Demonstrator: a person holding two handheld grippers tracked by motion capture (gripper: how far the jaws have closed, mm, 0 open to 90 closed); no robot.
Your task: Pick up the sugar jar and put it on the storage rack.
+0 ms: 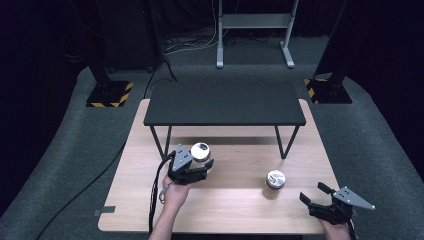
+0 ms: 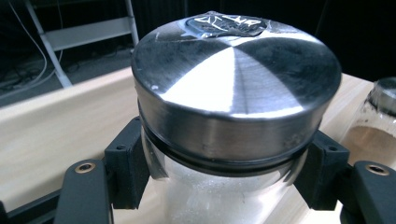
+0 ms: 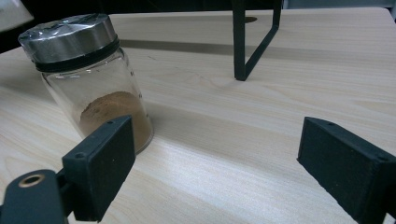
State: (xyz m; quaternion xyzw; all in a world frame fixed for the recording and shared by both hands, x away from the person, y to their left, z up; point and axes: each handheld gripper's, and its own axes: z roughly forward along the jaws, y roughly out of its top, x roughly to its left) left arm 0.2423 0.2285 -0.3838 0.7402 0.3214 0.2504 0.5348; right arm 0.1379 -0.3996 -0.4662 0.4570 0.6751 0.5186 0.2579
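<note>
Grey carpet, dark walls, black shelf

Black gripper, grey three-cornered plate, brass screw holes, trailing cable.

So the wooden table is a light pine-looking top, sitting on grey carpet. On its far half there's a low black shelf on thin black wire legs, and it throws a shadow across the wood under it. Over on the right, nearer the front edge, stands a second glass jar with a steel lid and some brown powder in the bottom. Way at the back there's a grey metal stand, plus two black posts with yellow-black striped bases.
</note>
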